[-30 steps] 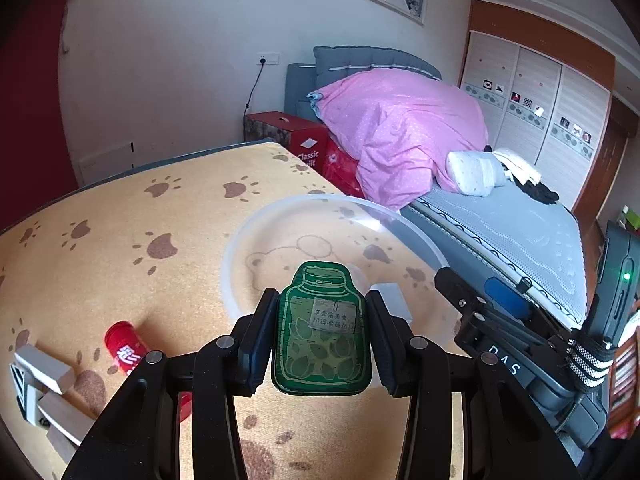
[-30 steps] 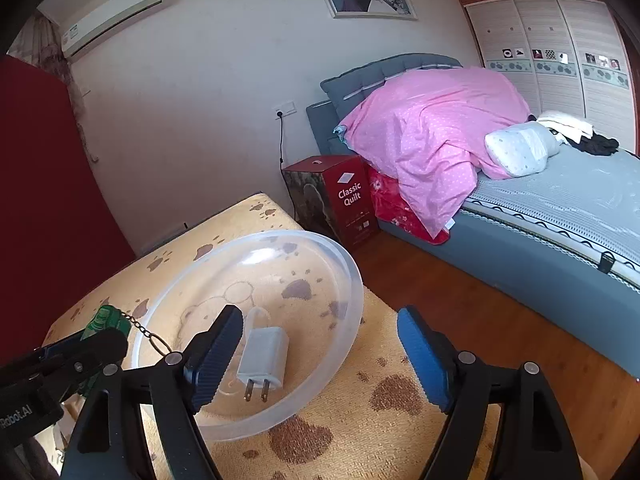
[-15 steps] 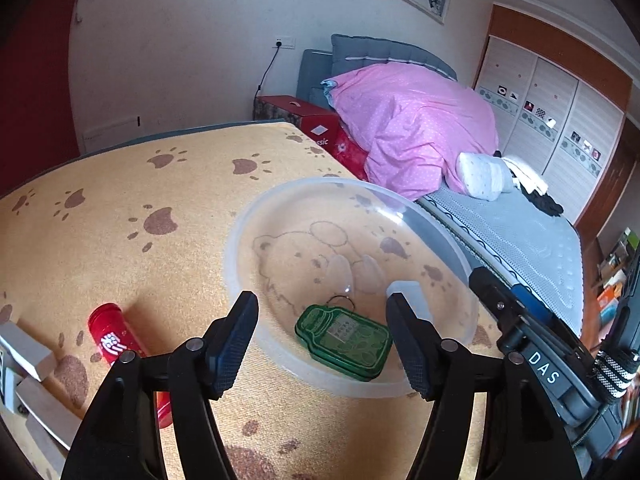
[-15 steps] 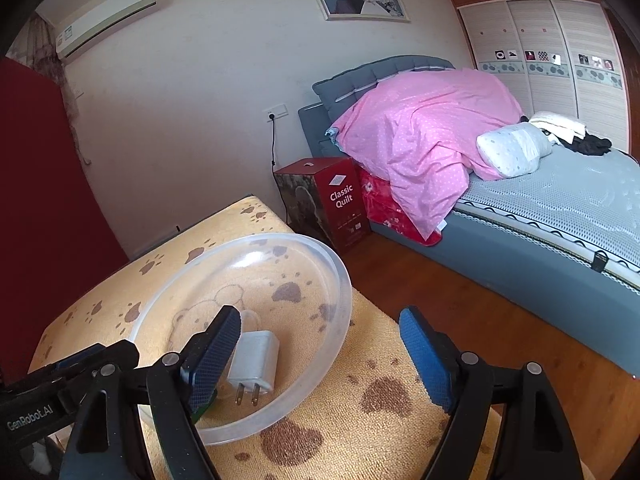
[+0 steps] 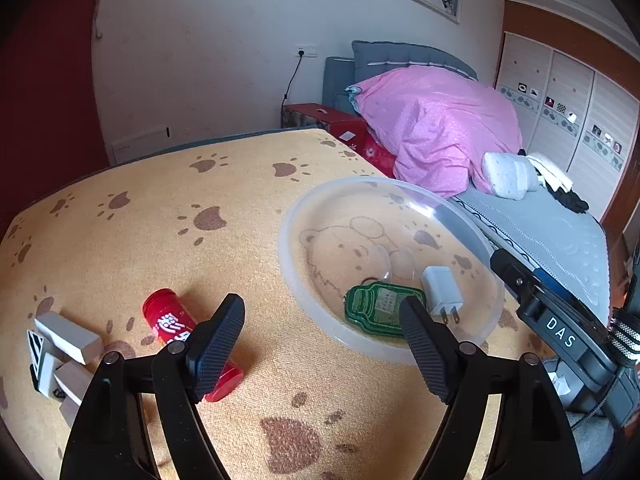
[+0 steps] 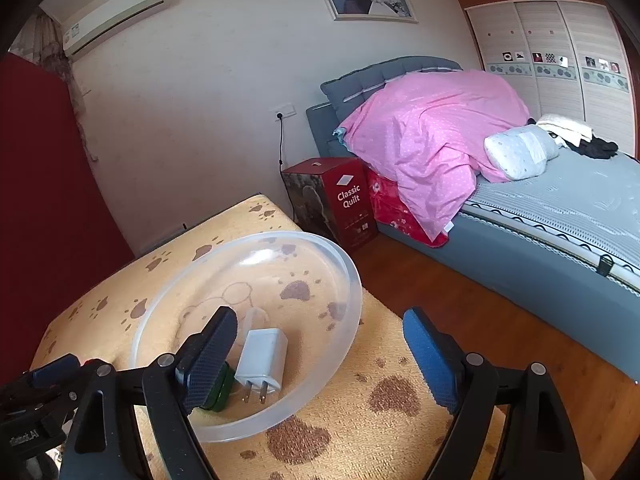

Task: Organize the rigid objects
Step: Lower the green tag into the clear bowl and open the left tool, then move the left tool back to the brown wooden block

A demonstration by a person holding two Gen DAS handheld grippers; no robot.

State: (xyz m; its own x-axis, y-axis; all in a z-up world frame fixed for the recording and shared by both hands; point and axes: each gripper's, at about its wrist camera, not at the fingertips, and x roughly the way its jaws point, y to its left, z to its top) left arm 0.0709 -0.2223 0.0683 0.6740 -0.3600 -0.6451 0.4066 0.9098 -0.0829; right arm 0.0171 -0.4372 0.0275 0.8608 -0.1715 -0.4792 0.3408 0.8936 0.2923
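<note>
A clear plastic bowl (image 5: 304,288) sits on the paw-print table and holds a green bottle-shaped keychain (image 5: 376,308) and a white plug charger (image 5: 440,288). My left gripper (image 5: 320,344) is open and empty, just in front of the bowl's near left rim. A red tube (image 5: 176,328) lies on the cloth beside my left finger. In the right wrist view the bowl (image 6: 344,264), the charger (image 6: 262,354) and a bit of the keychain (image 6: 218,392) show. My right gripper (image 6: 316,360) is open and empty, over the bowl's near right rim.
Grey-white blocks (image 5: 66,334) lie at the table's left edge. The table's right edge drops to a wooden floor (image 6: 480,312), with a red box (image 6: 340,200) and a bed with a pink duvet (image 6: 432,136) beyond.
My left gripper opened and let the green keychain drop into the bowl, then pulled back and to the left. The right gripper stayed open, nearly still.
</note>
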